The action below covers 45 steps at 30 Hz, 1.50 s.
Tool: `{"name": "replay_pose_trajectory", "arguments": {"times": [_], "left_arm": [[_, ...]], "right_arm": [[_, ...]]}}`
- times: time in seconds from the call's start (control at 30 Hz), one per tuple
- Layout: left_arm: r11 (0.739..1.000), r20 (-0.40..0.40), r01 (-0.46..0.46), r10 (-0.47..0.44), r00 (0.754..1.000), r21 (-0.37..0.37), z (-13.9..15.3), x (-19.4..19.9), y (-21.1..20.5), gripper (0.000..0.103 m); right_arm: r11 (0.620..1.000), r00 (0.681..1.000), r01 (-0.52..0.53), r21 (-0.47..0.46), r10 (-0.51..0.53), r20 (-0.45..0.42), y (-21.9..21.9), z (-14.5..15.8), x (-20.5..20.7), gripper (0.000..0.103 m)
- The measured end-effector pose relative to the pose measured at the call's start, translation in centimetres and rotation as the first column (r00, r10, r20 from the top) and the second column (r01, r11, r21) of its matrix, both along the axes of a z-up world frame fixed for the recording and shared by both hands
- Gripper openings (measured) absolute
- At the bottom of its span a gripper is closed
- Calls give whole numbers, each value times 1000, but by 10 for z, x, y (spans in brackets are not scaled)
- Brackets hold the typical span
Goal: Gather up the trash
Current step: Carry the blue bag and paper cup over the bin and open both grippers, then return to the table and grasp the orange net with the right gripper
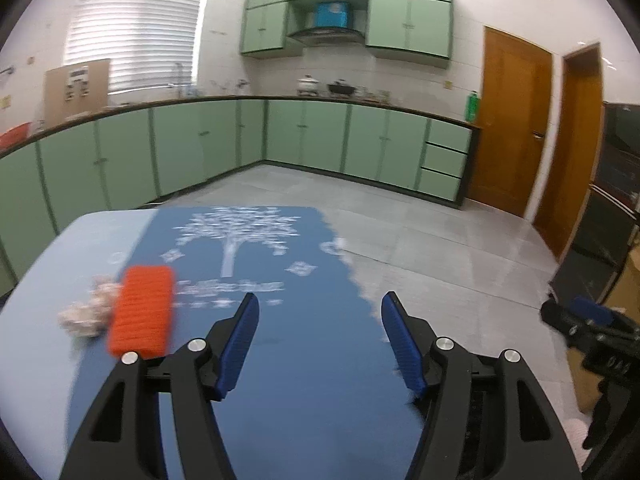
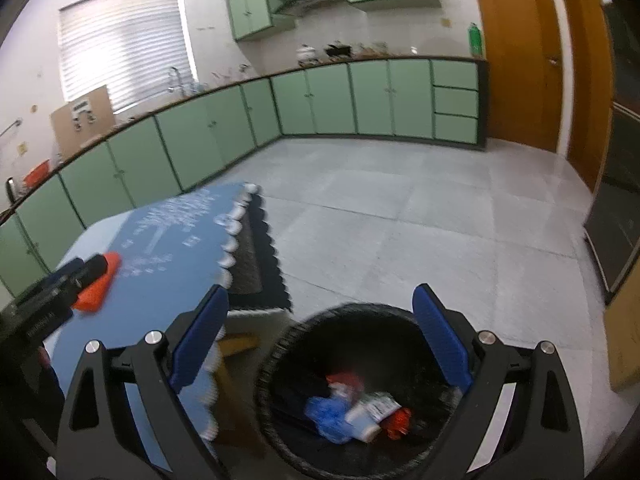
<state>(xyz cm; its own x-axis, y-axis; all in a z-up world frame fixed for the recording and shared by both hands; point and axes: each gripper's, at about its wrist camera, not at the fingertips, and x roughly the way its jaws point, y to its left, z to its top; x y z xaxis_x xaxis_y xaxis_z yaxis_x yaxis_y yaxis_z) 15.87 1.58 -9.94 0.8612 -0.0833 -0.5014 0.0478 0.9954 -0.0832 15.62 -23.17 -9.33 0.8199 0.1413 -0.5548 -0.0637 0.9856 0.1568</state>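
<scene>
My left gripper [image 1: 320, 308] hangs open over the blue tablecloth [image 1: 280, 360], nothing between its blue pads. To its left on the cloth lie an orange sponge-like block [image 1: 142, 312] and a crumpled pale tissue [image 1: 90, 312] touching it. My right gripper [image 2: 320, 304] is open and empty above a black trash bin [image 2: 280, 344] on the floor beside the table. Inside the bin lie blue, white and red pieces of trash [image 2: 356, 408]. The right gripper [image 1: 584, 320] shows at the right edge of the left wrist view; the left gripper [image 2: 68, 280] shows over the orange block [image 2: 100, 280] in the right wrist view.
The table [image 2: 168, 256] has a scalloped cloth edge and a dark mat [image 2: 256, 268] hanging at its side. Green cabinets [image 1: 304, 136] line the far walls, with wooden doors [image 1: 512, 120] at the right. Grey tiled floor [image 2: 400, 208] spreads beyond the bin. A cardboard box [image 1: 628, 280] stands at the right.
</scene>
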Motion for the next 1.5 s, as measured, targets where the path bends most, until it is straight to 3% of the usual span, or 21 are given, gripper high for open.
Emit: {"name": "replay_pose_trajectory", "arguments": {"times": [0.2, 0.53, 0.77, 0.97, 1.17, 1.5], "left_arm": [[993, -5, -114, 114, 993, 12, -10, -5, 55, 63], [975, -36, -216, 218, 975, 41, -38, -12, 123, 63], [957, -65, -289, 289, 955, 13, -48, -13, 171, 62], [947, -53, -317, 320, 946, 44, -44, -11, 199, 62], [940, -87, -342, 342, 936, 23, -49, -13, 227, 62], [939, -132, -345, 341, 931, -1, -54, -10, 236, 62]], "right_arm": [[996, 995, -93, 12, 93, 17, 58, 4, 16, 91], [980, 980, -198, 4, 198, 21, 153, -14, 38, 91], [967, 967, -255, -29, 255, 12, 203, -25, 53, 91], [949, 950, -310, -60, 311, 7, 242, -31, 61, 91], [930, 933, -359, -77, 358, -26, 280, -38, 67, 91], [924, 929, -368, -104, 361, -81, 314, -47, 73, 90]]}}
